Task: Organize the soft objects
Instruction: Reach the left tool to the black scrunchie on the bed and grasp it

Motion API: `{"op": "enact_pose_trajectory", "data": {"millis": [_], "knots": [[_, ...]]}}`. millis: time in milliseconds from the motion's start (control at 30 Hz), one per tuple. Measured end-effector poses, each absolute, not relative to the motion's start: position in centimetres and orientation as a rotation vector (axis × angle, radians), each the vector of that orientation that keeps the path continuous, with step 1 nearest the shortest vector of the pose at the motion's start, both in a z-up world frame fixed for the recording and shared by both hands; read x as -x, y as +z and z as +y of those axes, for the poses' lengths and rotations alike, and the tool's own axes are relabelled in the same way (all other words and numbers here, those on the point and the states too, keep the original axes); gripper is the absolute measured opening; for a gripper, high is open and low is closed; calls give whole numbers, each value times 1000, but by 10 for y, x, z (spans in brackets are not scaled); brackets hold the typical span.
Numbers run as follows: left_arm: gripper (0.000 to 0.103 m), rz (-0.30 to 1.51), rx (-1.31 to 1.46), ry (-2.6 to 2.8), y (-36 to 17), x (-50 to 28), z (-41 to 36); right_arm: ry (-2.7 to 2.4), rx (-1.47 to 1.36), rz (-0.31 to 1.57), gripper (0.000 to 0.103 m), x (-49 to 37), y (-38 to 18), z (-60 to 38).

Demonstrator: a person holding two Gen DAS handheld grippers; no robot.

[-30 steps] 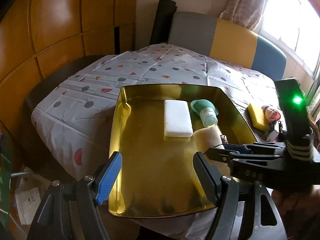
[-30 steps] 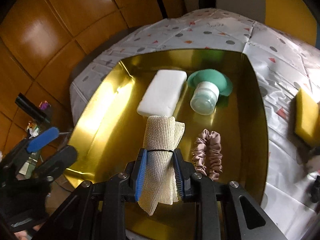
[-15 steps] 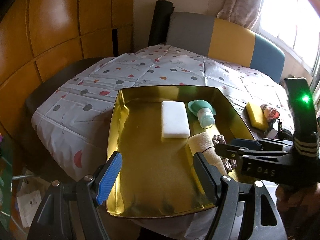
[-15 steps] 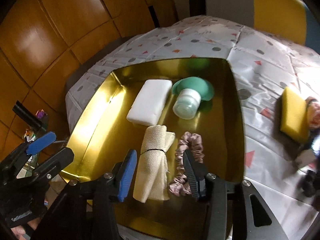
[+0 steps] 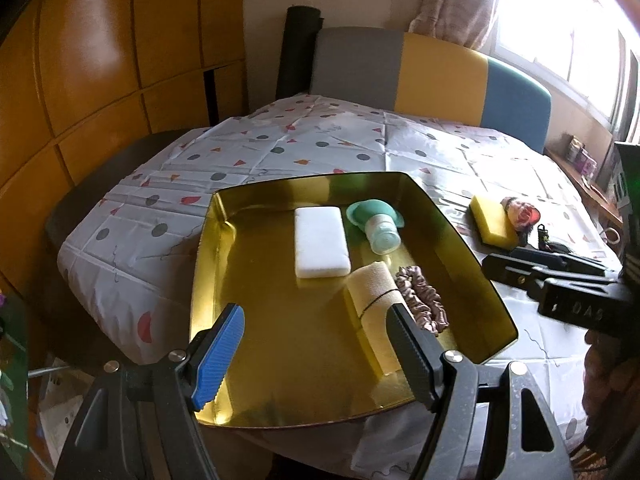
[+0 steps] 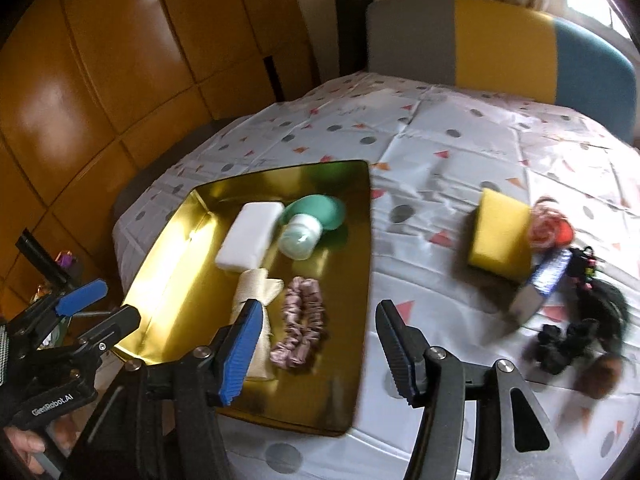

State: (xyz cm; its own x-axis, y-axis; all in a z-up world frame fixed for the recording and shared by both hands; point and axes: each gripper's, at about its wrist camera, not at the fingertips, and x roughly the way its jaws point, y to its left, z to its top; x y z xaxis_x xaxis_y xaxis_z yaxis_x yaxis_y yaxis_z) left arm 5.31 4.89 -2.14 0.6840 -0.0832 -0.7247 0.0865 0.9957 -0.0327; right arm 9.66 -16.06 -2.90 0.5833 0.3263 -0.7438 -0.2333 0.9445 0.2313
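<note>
A gold tray [image 5: 452, 232] [image 6: 348, 272] sits on the dotted tablecloth. In it lie a white sponge block [image 5: 320, 242] [image 6: 250, 234], a green squeeze bottle [image 5: 380, 226] [image 6: 306, 228], a beige rolled cloth [image 5: 372, 292] [image 6: 260, 292] and a pink scrunchie [image 5: 420, 298] [image 6: 300, 324]. A yellow sponge [image 5: 490, 220] [image 6: 502, 236] lies on the cloth right of the tray. My left gripper [image 5: 316, 356] is open above the tray's near edge. My right gripper [image 6: 316, 352] is open and empty, above the tray's right edge.
Right of the yellow sponge lie a small doll with a red cap [image 6: 550, 230], a hair brush [image 6: 536, 288] and dark hair pieces [image 6: 576, 336]. A grey, yellow and blue bench back [image 5: 432, 76] stands behind the table. Wooden panels [image 5: 100, 80] stand at the left.
My right gripper opened and let go of the beige rolled cloth, which now lies in the tray. It then pulled back and swung right toward the yellow sponge side.
</note>
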Motion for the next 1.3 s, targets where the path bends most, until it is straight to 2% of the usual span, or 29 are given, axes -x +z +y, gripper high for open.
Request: {"op": "enact_pose_trajectory", "data": {"millis": [367, 1000, 1300], "knots": [[75, 808, -53, -138, -19, -49, 27, 203, -168, 849, 69, -83, -22, -224], [75, 808, -158, -255, -17, -44, -27, -265, -283, 764, 76, -35, -22, -399], [75, 823, -209, -337, -18, -44, -67, -361, -398, 743, 79, -25, -29, -433]]}}
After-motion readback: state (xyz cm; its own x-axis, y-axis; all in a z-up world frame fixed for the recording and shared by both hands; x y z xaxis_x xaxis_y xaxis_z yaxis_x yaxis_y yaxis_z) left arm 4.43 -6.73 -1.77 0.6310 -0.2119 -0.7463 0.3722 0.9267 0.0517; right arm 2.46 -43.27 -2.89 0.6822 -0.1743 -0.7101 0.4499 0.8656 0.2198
